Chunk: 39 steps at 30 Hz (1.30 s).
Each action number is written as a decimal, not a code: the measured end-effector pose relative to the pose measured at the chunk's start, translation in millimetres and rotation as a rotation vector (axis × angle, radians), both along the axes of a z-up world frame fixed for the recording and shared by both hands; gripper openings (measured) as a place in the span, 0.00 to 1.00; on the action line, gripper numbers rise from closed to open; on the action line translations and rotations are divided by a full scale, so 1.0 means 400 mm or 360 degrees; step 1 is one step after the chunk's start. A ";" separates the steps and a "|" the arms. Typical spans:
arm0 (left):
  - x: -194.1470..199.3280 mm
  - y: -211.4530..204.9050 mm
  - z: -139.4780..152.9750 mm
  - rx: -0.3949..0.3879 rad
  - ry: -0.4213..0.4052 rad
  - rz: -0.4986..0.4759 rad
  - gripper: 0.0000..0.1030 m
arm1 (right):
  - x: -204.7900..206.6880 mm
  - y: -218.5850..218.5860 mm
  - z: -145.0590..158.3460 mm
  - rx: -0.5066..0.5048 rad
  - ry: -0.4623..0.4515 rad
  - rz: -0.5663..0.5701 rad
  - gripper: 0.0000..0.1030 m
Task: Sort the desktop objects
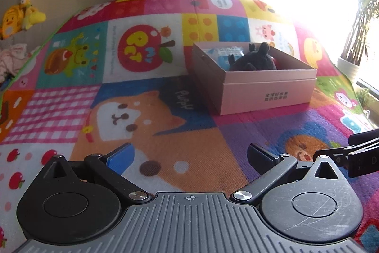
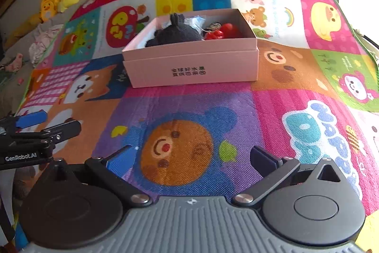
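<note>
A pink cardboard box (image 1: 267,96) (image 2: 189,63) stands open on the cartoon-patterned mat. Inside lie a dark grey plush toy (image 1: 255,58) (image 2: 177,33), a blue-and-white packet (image 1: 225,55) and a red toy (image 2: 222,31). My left gripper (image 1: 189,155) is open and empty, low over the mat, short of the box. My right gripper (image 2: 191,157) is open and empty, also short of the box. The right gripper's side shows in the left wrist view (image 1: 355,155); the left gripper shows in the right wrist view (image 2: 35,132).
The colourful mat (image 1: 142,98) (image 2: 296,87) covers the whole surface. Yellow plush toys (image 1: 21,16) (image 2: 56,1) and crumpled cloth (image 2: 42,42) lie beyond its left edge. A potted plant (image 1: 353,56) stands by the bright window on the right.
</note>
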State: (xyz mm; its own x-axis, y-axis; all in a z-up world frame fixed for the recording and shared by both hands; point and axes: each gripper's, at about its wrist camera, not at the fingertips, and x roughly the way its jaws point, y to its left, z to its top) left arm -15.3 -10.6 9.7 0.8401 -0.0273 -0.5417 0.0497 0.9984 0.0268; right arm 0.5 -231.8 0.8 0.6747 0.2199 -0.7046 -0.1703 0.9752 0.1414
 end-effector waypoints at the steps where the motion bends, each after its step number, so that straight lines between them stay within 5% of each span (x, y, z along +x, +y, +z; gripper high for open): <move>1: 0.013 -0.007 -0.006 0.0016 0.0023 0.0002 1.00 | 0.013 0.001 -0.008 -0.0012 0.0005 -0.0010 1.00; 11: 0.091 0.008 -0.048 -0.0038 0.0191 0.0242 1.00 | 0.085 0.050 -0.030 -0.0205 -0.0059 0.0076 1.00; 39: 0.093 0.005 -0.049 -0.0028 0.0193 0.0243 1.00 | 0.080 0.051 -0.046 -0.0180 -0.0186 0.0047 1.00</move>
